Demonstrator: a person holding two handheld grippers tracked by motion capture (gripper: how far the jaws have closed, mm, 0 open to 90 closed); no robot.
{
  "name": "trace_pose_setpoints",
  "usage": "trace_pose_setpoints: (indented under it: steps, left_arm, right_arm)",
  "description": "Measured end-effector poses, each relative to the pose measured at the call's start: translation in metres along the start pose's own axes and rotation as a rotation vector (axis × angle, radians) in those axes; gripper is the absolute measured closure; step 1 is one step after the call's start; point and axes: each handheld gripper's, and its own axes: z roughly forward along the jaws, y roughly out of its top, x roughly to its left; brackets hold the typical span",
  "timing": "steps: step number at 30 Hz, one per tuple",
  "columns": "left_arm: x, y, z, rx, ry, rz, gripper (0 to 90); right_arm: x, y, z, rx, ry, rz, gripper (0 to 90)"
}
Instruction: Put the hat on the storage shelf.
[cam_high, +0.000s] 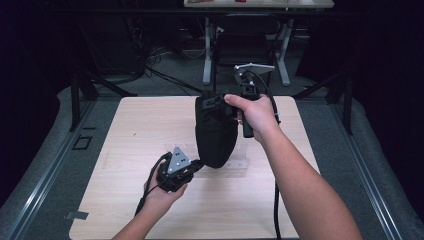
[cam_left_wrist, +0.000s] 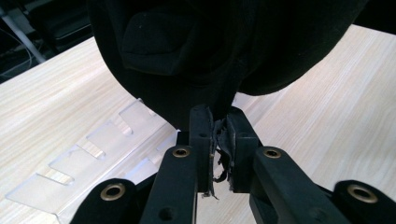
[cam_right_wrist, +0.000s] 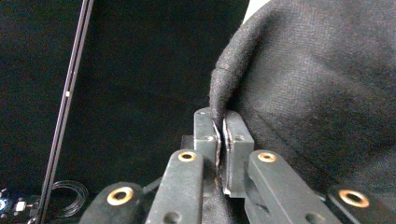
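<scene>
we hold the black fabric bag above the table middle: right gripper pinches its top edge, left gripper pinches its bottom fold, over the clear rack.

There is one black cloth bag, one clear plastic rack and one wooden table. Two grippers are in use, a left gripper and a right gripper, each in one of two hands.
</scene>
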Motion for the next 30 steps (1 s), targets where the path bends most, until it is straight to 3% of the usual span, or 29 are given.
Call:
trace_pose_setpoints:
  steps: [6, 13, 20, 25, 30]
  left_arm:
    - [-0.003, 0.000, 0.000, 0.003, 0.020, 0.042, 84.6]
    - [0.002, -0.003, -0.002, 0.009, 0.034, 0.024, 85.4]
    - [0.004, -0.008, -0.002, 0.028, 0.051, 0.045, 85.4]
    - [0.005, -0.010, -0.002, 0.029, 0.047, 0.033, 85.4]
    - [0.009, -0.024, 0.003, 0.064, 0.061, 0.011, 85.2]
  right_arm:
    - [0.005, -0.001, -0.007, -0.020, 0.024, -0.017, 81.0]
    - [0.010, -0.002, -0.019, -0.034, 0.015, -0.029, 82.5]
    - [0.005, -0.003, -0.032, -0.050, 0.000, -0.023, 83.5]
    - [0.002, -0.004, -0.035, -0.053, -0.006, -0.020, 83.6]
    - [-0.004, -0.005, -0.042, -0.061, -0.019, -0.015, 83.5]
